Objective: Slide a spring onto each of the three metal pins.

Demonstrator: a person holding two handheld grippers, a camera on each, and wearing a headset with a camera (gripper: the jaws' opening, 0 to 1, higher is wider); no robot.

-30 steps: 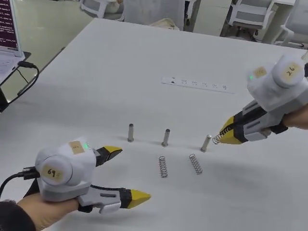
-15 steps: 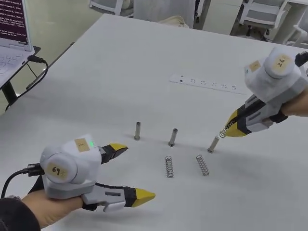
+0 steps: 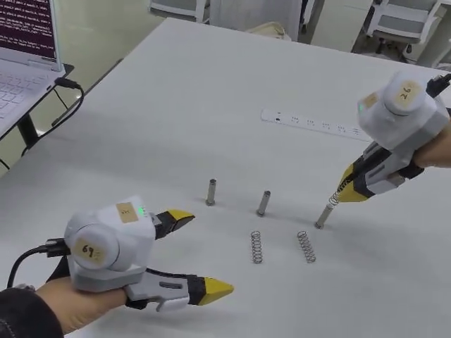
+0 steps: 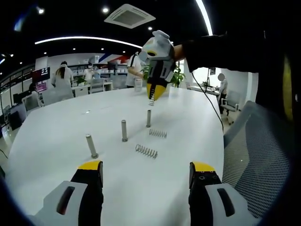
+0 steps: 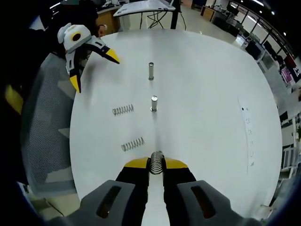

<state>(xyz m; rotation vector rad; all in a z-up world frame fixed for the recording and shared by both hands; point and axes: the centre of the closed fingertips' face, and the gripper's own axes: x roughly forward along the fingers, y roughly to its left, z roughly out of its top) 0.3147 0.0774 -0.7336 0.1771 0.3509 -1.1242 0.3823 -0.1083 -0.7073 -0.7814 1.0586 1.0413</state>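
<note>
White, yellow-tipped left gripper (image 3: pixel 209 251) and right gripper (image 3: pixel 347 193); silvery pins (image 3: pixel 264 203), springs (image 3: pixel 256 247); table (image 3: pixel 176 105) seemingly off-white.

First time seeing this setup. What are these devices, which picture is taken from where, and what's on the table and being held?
No robot here: a person holds a two-jaw tool in each hand. The wide picture comes from a headset camera looking down at the white table; each round one from a camera on a tool. Three metal pins stand there, two loose springs lie beside them, a power strip farther back. The right tool pinches a third spring at the top of the end pin. The left tool is open and empty.
</note>
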